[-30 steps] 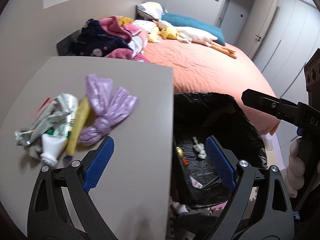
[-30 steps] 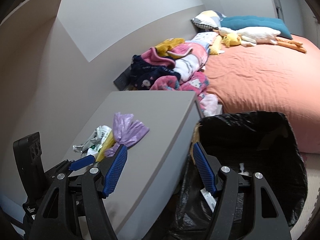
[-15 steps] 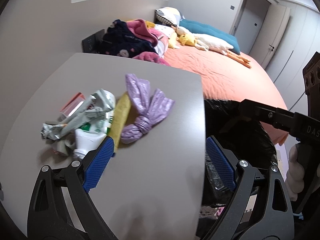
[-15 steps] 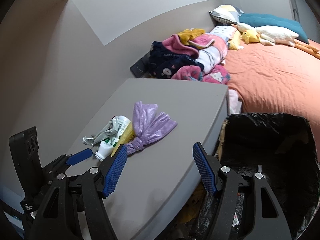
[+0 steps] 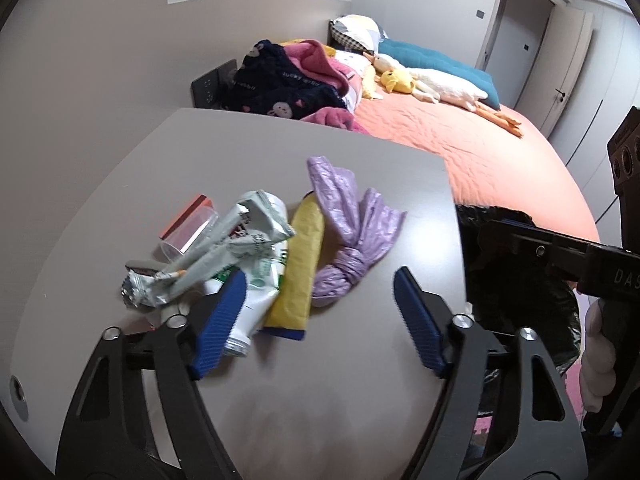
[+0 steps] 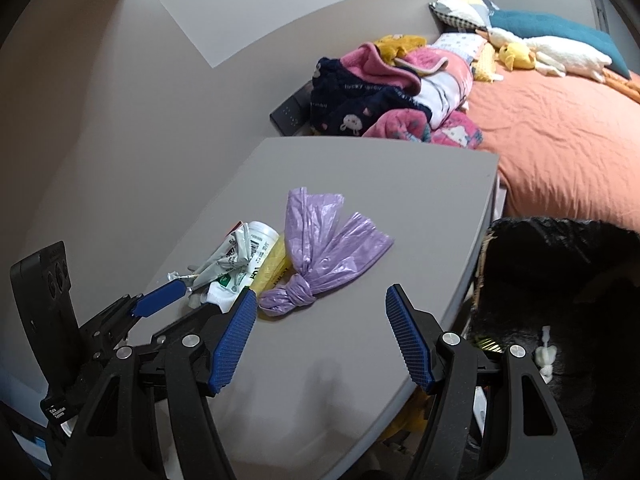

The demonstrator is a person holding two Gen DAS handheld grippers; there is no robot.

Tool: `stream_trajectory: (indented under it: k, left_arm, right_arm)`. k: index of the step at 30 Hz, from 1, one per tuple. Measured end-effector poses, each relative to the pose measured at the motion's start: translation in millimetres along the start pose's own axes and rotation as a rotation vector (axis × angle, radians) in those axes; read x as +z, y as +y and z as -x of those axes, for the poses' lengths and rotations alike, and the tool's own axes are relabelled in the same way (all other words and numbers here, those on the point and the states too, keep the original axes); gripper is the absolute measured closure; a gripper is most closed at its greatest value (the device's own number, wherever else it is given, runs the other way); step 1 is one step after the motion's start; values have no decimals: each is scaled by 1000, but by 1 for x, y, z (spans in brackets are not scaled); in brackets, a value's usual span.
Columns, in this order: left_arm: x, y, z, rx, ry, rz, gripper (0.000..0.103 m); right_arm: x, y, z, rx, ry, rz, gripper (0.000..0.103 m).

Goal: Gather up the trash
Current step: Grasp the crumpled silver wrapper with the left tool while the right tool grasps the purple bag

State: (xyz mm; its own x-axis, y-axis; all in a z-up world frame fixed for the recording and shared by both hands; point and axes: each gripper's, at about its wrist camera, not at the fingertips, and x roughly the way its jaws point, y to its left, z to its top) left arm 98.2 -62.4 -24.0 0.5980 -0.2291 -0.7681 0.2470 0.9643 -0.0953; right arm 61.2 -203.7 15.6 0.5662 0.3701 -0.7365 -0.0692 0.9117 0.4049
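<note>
While both sets of jaws stand wide apart and grip nothing, the left gripper (image 5: 318,320) hovers over a heap of litter on the matte grey table (image 5: 280,400). Nearest its ribbed blue pads lie a squashed white bottle (image 5: 256,304), a flat yellow packet (image 5: 298,276) and a knotted, crinkly lilac bag (image 5: 352,236). Beside the table's edge, the right gripper (image 6: 322,340) hovers near the black-lined bin (image 6: 560,280).
</note>
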Motion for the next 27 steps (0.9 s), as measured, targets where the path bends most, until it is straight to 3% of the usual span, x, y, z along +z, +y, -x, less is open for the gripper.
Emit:
stream_trajectory:
  k: [11, 27]
  left_arm:
    - [11, 30, -18, 42, 26, 1, 34]
    - [21, 59, -58, 56, 87, -1, 37]
  right_arm:
    - [4, 11, -40, -9, 66, -6, 34]
    - [8, 15, -105, -102, 122, -3, 37]
